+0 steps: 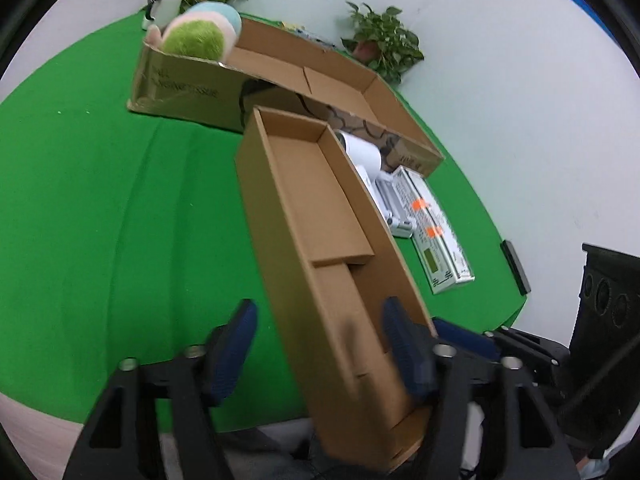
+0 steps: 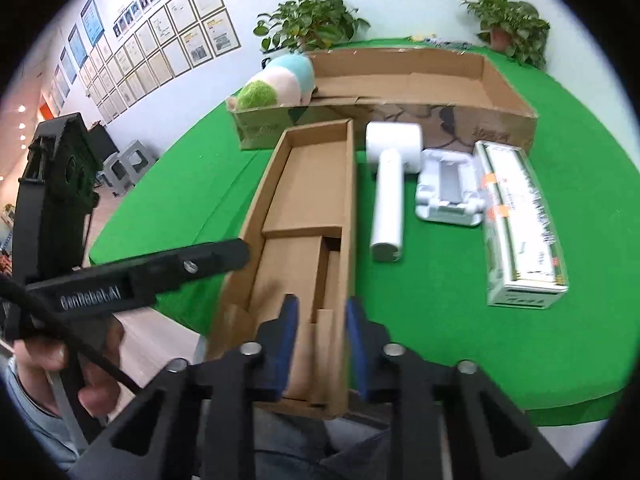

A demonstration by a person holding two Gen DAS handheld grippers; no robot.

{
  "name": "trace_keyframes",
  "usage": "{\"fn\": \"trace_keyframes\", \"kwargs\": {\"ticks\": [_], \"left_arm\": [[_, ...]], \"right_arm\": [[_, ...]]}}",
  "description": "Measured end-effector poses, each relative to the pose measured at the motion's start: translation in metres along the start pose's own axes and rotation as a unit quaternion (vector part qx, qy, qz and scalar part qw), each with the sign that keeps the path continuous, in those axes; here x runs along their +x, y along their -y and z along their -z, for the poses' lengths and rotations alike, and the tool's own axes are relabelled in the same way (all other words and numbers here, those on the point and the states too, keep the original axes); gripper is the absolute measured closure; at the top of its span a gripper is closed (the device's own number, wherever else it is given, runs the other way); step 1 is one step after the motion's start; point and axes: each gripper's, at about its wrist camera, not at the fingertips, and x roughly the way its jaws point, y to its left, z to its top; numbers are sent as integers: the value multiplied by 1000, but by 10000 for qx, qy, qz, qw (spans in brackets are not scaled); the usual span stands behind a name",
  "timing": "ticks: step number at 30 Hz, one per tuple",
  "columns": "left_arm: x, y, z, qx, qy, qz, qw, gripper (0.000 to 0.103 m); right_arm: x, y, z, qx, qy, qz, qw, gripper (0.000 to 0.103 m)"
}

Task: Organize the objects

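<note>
A long narrow brown cardboard box [image 1: 316, 216] [image 2: 308, 216] with inner cardboard dividers lies open on the green table, its near end over the table edge. My left gripper [image 1: 316, 344] is open, its fingers straddling the box's left wall. My right gripper [image 2: 320, 340] has its fingers either side of the box's right wall; whether they press it is unclear. A white lint roller [image 2: 390, 184] lies right of the box, then a white plastic holder [image 2: 448, 192] and a silver-green printed carton [image 2: 520, 224] [image 1: 432, 232].
A large open cardboard tray [image 2: 420, 84] [image 1: 320, 76] stands behind, with a pastel plush toy [image 2: 276, 84] [image 1: 200, 32] at its left end. Potted plants [image 2: 512, 20] stand at the back. The green table [image 2: 440, 320] ends near me.
</note>
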Motion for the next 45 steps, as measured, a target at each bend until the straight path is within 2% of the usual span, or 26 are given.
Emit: {"fn": "trace_keyframes", "kwargs": {"ticks": [4,7,10,12,14,16,18,21,24,29,34,39,45], "left_arm": [[-1,-11,-6,31,-51,-351,9994,67],[6,-17,-10,34,-152,-504,9986,82],[6,-12,-6,166,-91,-616,9979,83],[12,-13,-8,226,-60,-690,9973,83],[12,-9,-6,245,-73,-803,9964,84],[8,0,-4,434,-35,-1068,9933,85],[-3,5,-6,462,126,-1074,9931,86],[-23,19,-18,541,477,-1026,9921,87],[-40,39,-34,820,815,-1064,9876,87],[-51,74,-85,1223,1101,-1021,9811,87],[-62,105,-143,1539,1388,-1116,9719,87],[-73,124,-214,1673,1538,-1149,9670,87],[-69,121,-285,1591,1398,-1251,9693,87]], "right_arm": [[13,-21,-7,-159,-66,-191,9997,81],[24,-25,-18,-119,69,52,9999,79],[37,-25,-23,-85,106,275,9995,82],[41,-22,-22,30,101,343,9994,90],[39,-19,-20,123,118,336,9993,90],[38,-19,-18,159,141,320,9993,91],[35,-21,-19,159,175,301,9993,91],[15,-28,-25,31,532,324,9981,91],[-8,-32,-34,-8,955,365,9948,91],[-31,-24,-67,40,1478,492,9878,91],[-45,-11,-117,33,1862,584,9808,91],[-48,-3,-172,-33,2007,615,9777,91],[-42,4,-234,-52,1962,516,9792,91]]}}
